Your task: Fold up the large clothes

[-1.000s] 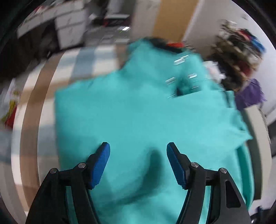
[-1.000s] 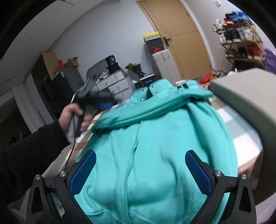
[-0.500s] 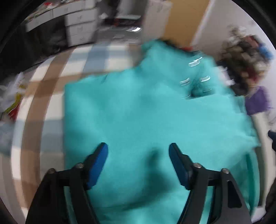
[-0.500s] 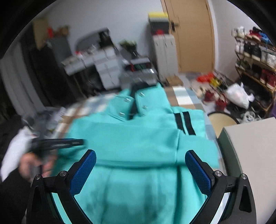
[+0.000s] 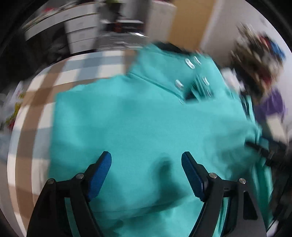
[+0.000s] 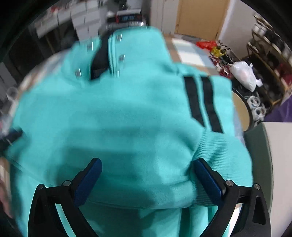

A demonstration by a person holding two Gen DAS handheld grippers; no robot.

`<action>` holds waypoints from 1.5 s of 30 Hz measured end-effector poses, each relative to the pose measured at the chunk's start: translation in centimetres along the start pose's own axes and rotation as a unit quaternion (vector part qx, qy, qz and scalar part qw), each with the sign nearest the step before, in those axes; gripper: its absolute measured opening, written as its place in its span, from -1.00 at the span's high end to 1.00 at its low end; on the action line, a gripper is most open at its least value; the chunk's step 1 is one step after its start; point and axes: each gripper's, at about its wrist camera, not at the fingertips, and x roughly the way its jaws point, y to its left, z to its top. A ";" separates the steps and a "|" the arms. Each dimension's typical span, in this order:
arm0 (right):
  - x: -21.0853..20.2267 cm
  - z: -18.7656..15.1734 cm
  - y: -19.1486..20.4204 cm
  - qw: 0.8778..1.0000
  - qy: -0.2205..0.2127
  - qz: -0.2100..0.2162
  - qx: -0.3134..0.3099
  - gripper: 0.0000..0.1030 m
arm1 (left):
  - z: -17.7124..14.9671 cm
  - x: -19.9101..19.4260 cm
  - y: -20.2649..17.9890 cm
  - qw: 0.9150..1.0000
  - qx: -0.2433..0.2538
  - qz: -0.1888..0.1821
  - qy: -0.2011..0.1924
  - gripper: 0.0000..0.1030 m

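Teal fabric of a large sweatshirt (image 5: 146, 124) is spread over the middle of a checked table (image 5: 36, 102), its snap-buttoned collar (image 6: 109, 54) lying toward the far edge. A sleeve with two black stripes (image 6: 202, 102) is seen folded across the body in the right wrist view, its ribbed cuff (image 6: 217, 147) lying near the right-hand edge of the garment.

The left gripper (image 5: 146, 160) is pointed steeply down over the near part of the sweatshirt. Its jaws have just been opening and are seen spread wide, with cloth below them but nothing pinched between the blue pads (image 5: 100, 173). The right gripper (image 6: 147, 164) is likewise angled down over the folded sleeve, its jaws held wide apart; the cuff lies just beside the right pad, and whether it is touched cannot be told through the blur.

Beige, white and pale blue squares of the tablecloth are shown along the left and far edges. Beyond the table, a wooden door (image 6: 200, 16), grey drawer units (image 6: 80, 16), a shoe rack (image 6: 270, 47) and a white plastic bag (image 6: 244, 73) on the floor are visible.
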 end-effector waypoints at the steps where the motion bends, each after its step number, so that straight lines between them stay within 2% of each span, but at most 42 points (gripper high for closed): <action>1: -0.3 0.0 -0.2 1.000 -0.011 0.005 0.002 -1.00 | -0.3 1.2 -0.5 0.999 0.015 0.017 0.025 -0.48; 2: 0.0 -0.3 -0.3 1.000 -0.005 0.000 -0.001 -1.00 | -0.6 1.9 -0.9 0.999 0.032 0.036 0.020 -0.55; 3: 1.1 -0.6 -0.4 1.000 0.015 -0.007 -0.004 -1.00 | -0.8 1.9 -1.0 0.999 0.033 0.040 0.005 -0.59; 4: 2.4 -1.0 -0.3 0.999 0.040 -0.014 -0.014 -1.00 | -0.7 2.0 -0.8 0.999 0.026 0.039 0.006 -0.59; 6: 2.5 -1.4 1.3 0.995 0.011 -0.051 -0.080 -1.00 | -0.3 1.7 -0.2 1.000 0.003 0.025 0.014 -0.59; 7: 2.4 -1.4 1.5 0.995 0.012 -0.057 -0.084 -1.00 | 0.0 1.3 0.3 1.000 -0.014 0.012 0.017 -0.59; 8: 2.4 -1.2 1.3 0.996 0.019 -0.052 -0.073 -1.00 | 0.0 0.6 0.5 1.000 -0.026 0.003 0.011 -0.59; 10: 2.3 -0.7 0.8 0.997 0.038 -0.032 -0.063 -1.00 | 0.2 -1.1 0.7 0.999 -0.034 -0.016 -0.030 -0.59; 12: 1.6 0.0 0.1 0.998 0.040 -0.010 -0.043 -1.00 | 0.3 -1.6 0.2 0.998 -0.025 0.022 -0.061 -0.59; 13: 0.8 0.1 -0.5 1.000 0.022 0.008 -0.020 -1.00 | 0.3 -0.9 0.0 0.997 -0.023 0.046 -0.062 -0.59; 15: -0.4 -0.1 -1.3 0.999 -0.022 0.039 0.024 -1.00 | 0.4 1.9 0.6 0.999 -0.031 0.035 -0.011 -0.59; 16: -0.2 -0.1 -1.5 0.998 -0.024 0.041 0.037 -1.00 | 0.1 3.1 0.6 0.999 -0.028 0.039 0.002 -0.60; 17: 1.1 -0.4 -1.5 0.999 0.002 0.031 0.042 -1.00 | -0.1 2.5 0.4 0.999 -0.013 0.046 -0.017 -0.62; 19: 2.1 -1.0 0.6 0.999 -0.001 -0.023 -0.030 -1.00 | 0.5 2.8 -0.6 0.998 0.016 0.065 -0.001 -0.62; 20: 2.3 -1.4 2.1 0.995 0.000 -0.061 -0.080 -1.00 | 1.0 2.6 -0.9 0.998 0.023 0.056 0.007 -0.62; 21: 1.7 -1.5 2.3 0.994 -0.011 -0.066 -0.085 -1.00 | 1.4 1.8 -1.0 0.999 0.028 0.039 -0.003 -0.62; 22: 1.6 -1.2 2.0 0.996 0.001 -0.050 -0.075 -1.00 | 2.3 0.7 -1.2 0.998 0.038 0.028 -0.030 -0.62; 24: 1.4 0.0 0.7 0.999 0.028 -0.010 -0.042 -1.00 | 3.2 -0.3 -1.1 0.995 0.051 0.058 -0.055 -0.63; 25: 0.8 0.5 -0.2 0.999 0.019 0.010 -0.027 -1.00 | 3.8 -0.1 -0.9 0.995 0.050 0.068 -0.053 -0.63; 27: -0.9 1.6 -1.8 0.999 -0.026 0.040 0.011 -1.00 | 4.3 2.1 0.0 0.998 0.024 0.056 -0.010 -0.63; 28: -1.2 2.1 -2.6 0.998 -0.039 0.040 0.027 -1.00 | 4.2 4.0 1.0 0.999 0.001 0.046 0.025 -0.63; 29: -1.0 2.6 -3.3 0.998 -0.036 0.032 0.042 -1.00 | 3.5 5.5 1.4 0.998 -0.017 0.041 0.054 -0.63; 30: -0.2 2.5 -3.1 0.998 -0.019 0.019 0.048 -1.00 | 3.2 5.7 1.5 0.998 -0.017 0.039 0.038 -0.67; 31: 1.5 2.6 -3.2 0.999 0.019 -0.003 0.048 -1.00 | 2.8 5.4 1.1 0.999 -0.009 0.046 0.018 -0.67; 32: 2.9 2.6 -3.3 0.998 0.047 -0.016 0.037 -1.00 | 2.7 5.6 0.6 0.998 0.005 0.058 0.024 -0.68; 33: 3.5 2.4 -2.2 0.998 0.044 -0.048 -0.012 -1.00 | 2.9 5.2 0.2 0.998 0.011 0.064 0.019 -0.67; 34: 3.1 2.0 -0.9 0.996 0.020 -0.066 -0.055 -1.00 | 3.1 4.4 0.2 0.999 0.004 0.043 -0.001 -0.67; 36: 2.8 2.3 -0.4 0.996 0.026 -0.053 -0.066 -1.00 | 3.2 2.5 0.7 0.998 -0.017 -0.008 -0.058 -0.68; 37: 1.7 2.7 -0.6 0.998 0.010 -0.020 -0.058 -1.00 | 3.2 1.9 1.1 0.996 -0.027 -0.024 -0.079 -0.68; 38: -0.1 3.1 -1.1 0.998 -0.028 0.028 -0.044 -0.97 | 3.3 1.8 1.8 0.993 -0.047 -0.040 -0.097 -0.68; 39: -1.5 3.2 -1.8 0.996 -0.059 0.060 -0.030 -1.00 | 3.3 2.2 2.5 0.992 -0.065 -0.048 -0.099 -0.68; 41: -4.6 4.6 -3.2 0.984 -0.121 0.127 0.017 -1.00 | 4.1 4.0 2.9 0.988 -0.101 -0.073 -0.093 -0.68; 42: -5.1 5.3 -3.7 0.981 -0.133 0.141 0.031 -1.00 | 4.0 5.3 3.5 0.984 -0.122 -0.095 -0.087 -0.68; 43: -5.5 6.4 -3.8 0.977 -0.139 0.153 0.049 -1.00 | 3.8 5.9 3.1 0.983 -0.131 -0.099 -0.086 -0.68; 45: -5.0 9.0 -4.1 0.976 -0.131 0.161 0.069 -1.00 | 2.7 5.6 2.5 0.980 -0.121 -0.101 -0.122 -0.68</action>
